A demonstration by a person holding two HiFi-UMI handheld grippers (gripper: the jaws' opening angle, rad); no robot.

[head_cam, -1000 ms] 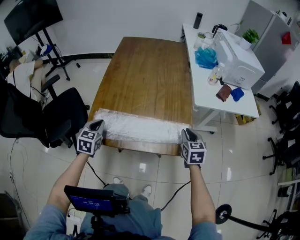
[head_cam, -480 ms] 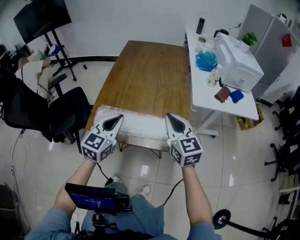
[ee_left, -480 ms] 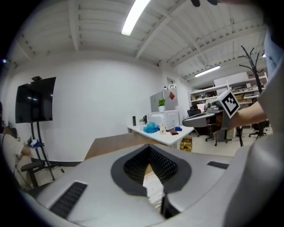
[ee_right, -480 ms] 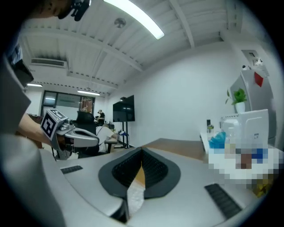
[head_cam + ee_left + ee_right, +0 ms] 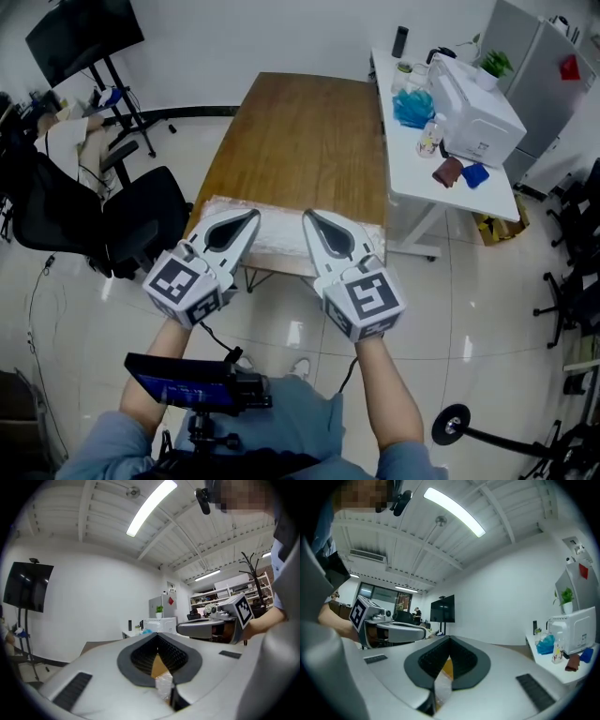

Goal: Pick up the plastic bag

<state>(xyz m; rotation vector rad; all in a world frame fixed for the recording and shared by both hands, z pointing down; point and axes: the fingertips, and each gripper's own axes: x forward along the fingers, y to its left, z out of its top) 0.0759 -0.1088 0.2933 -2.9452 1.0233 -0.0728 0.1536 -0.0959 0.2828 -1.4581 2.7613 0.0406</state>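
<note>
I am pinching the plastic bag on both sides: my left gripper and my right gripper are each clamping only a thin fold of its clear film, and the rest is showing along the near edge of the wooden table. With so little film between the jaws, I am risking that it slips out or tears if I am pulling my hands apart or lifting unevenly.

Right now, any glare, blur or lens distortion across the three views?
Head view: sharp, evenly lit, light reflections on the glossy floor. Left gripper view: fisheye, black corners, ceiling tube light blown out. Right gripper view: same fisheye; plastic bag edge near the lens looks soft.
</note>
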